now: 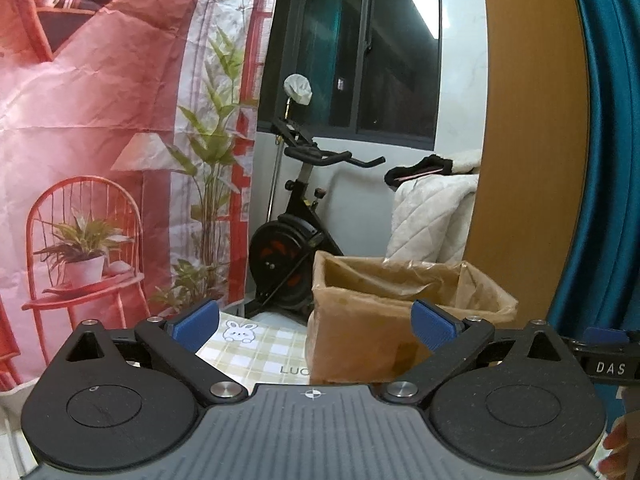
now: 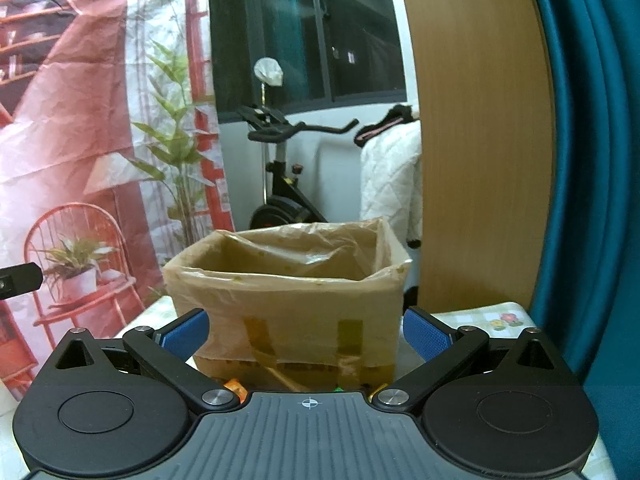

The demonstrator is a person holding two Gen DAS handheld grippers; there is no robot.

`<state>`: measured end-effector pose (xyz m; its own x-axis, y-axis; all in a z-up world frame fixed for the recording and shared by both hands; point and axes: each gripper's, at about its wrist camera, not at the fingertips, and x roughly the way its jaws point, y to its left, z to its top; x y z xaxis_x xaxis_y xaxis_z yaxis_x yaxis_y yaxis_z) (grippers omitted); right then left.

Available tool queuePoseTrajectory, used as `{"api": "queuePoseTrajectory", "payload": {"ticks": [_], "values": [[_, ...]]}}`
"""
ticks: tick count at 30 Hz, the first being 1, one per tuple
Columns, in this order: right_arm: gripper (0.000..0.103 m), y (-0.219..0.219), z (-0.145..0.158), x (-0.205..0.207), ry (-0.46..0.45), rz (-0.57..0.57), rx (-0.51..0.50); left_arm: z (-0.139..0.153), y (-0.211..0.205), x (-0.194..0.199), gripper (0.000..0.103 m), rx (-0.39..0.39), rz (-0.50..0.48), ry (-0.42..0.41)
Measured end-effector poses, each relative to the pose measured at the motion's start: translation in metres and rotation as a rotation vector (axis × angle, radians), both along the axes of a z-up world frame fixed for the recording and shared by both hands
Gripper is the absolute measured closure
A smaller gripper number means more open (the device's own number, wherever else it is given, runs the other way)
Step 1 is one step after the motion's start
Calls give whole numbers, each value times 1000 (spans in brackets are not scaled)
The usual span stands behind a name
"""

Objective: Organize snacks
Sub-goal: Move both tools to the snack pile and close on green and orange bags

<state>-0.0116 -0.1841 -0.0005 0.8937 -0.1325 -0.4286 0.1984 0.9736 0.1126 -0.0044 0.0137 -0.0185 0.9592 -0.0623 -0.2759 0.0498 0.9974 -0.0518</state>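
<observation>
Evidently between placements, both the left tool (image 1: 316, 324) and right tool (image 2: 306, 330) gape empty before the lined box (image 2: 288, 280); next, seek the snack bits (image 2: 236, 386) by its base.

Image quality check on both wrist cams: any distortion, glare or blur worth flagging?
Left wrist: strong fisheye bend in the wooden panel; a ceiling light mirrors in the dark window; cardboard box sharp. Right wrist: same bending of the panel; window slightly smeared; box and blue fingers sharp.
</observation>
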Motion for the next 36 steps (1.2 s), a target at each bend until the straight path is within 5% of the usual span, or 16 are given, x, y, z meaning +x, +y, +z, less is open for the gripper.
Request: {"api": "queuePoseTrajectory", "payload": {"ticks": [8, 19, 36], "values": [[0, 8, -46, -4, -11, -3, 30, -29, 12, 6, 0, 56, 30, 8], [0, -4, -89, -14, 77, -67, -34, -65, 18, 22, 1, 21, 20, 82], [0, -29, -146, 43, 221, -173, 135, -103, 5, 60, 1, 22, -44, 149]]}}
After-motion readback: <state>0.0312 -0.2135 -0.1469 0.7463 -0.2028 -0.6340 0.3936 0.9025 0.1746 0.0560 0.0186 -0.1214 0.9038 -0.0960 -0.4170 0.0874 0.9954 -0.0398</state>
